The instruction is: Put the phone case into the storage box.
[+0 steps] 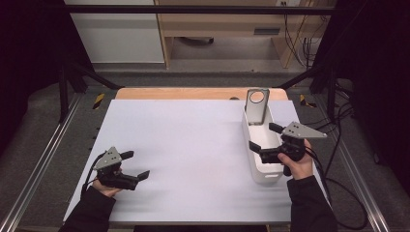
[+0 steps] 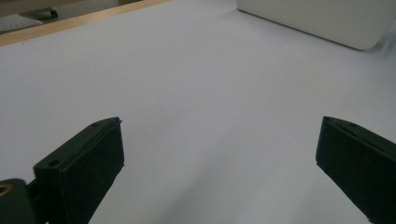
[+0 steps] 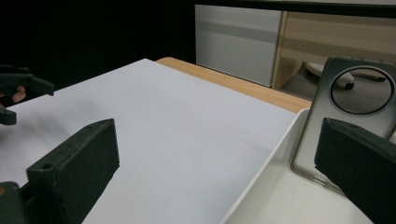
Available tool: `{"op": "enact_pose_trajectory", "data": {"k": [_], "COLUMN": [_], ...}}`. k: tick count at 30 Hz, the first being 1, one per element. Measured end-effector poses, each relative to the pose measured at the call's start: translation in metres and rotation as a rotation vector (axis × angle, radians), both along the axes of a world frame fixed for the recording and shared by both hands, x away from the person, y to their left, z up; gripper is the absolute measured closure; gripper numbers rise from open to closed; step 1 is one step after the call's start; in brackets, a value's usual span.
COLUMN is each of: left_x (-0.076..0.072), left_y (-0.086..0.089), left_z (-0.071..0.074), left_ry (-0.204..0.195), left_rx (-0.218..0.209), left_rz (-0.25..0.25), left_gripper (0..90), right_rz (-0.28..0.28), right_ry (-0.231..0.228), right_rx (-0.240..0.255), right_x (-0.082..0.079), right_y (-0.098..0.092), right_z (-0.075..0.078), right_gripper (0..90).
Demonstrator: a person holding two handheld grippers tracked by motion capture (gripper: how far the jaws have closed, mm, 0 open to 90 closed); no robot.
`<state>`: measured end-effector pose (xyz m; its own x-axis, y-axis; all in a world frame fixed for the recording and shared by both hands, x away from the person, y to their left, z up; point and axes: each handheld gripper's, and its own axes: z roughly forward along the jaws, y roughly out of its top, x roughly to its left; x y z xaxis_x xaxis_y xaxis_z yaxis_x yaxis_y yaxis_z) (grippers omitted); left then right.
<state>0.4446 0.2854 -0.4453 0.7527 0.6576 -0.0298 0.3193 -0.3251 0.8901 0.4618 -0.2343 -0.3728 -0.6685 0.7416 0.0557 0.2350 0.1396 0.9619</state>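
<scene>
1. In the high view, the right gripper (image 1: 263, 137) sits at the right of the frame over a white bin (image 1: 265, 175), a long, narrow, smooth plastic trough with rounded corners. Its fingers stand wide apart with nothing between them.
2. A flat grey metal plate (image 1: 256, 106) with rounded corners and a round hole near its top stands upright at the far end of the bin, leaning against the end wall, in the upper right of the frame. It looks matte and brushed.
3. The left gripper (image 1: 135, 165) is at the lower left of the high view, held low over the tabletop (image 1: 193, 145). Its fingers are also spread wide and hold nothing.
4. The tabletop is a plain, pale lilac-white sheet, smooth and without gloss, with a strip of light wood showing along its far edge.
5. The right gripper view shows the plate (image 3: 355, 107) close up at the right of the frame: a dark rim lines the round hole, through which the floor behind shows. The bin's thin white wall (image 3: 266, 168) runs diagonally below it. The other gripper appears small at the far left edge.
6. The left gripper view shows the bin's outer wall (image 2: 327, 18) in the upper right corner, well apart from the black, blocky fingers (image 2: 88, 163), whose faces look flat and rubbery. The plate cannot be seen from here.
</scene>
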Motion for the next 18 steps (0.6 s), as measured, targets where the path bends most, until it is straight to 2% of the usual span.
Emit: {"op": "enact_pose_trajectory", "data": {"k": [7,14,18], "left_x": [-0.001,-0.002,-0.002], "left_y": [0.001,0.001,0.001], "left_z": [0.001,0.002,0.002], "left_ry": [-0.006,-0.01,-0.012], "left_rx": [-0.011,-0.017,-0.016], "left_rz": [-0.003,-0.004,-0.005], "left_gripper": [0.4,0.4,0.4], "right_rz": [0.004,-0.013,-0.026], "right_ry": [0.015,-0.005,-0.01], "right_rx": [-0.002,0.003,0.022], "right_x": [-0.008,-0.016,-0.018], "right_y": [-0.011,-0.022,-0.029], "right_z": [-0.016,-0.026,-0.031], "right_gripper": [0.3,0.3,0.3]}}
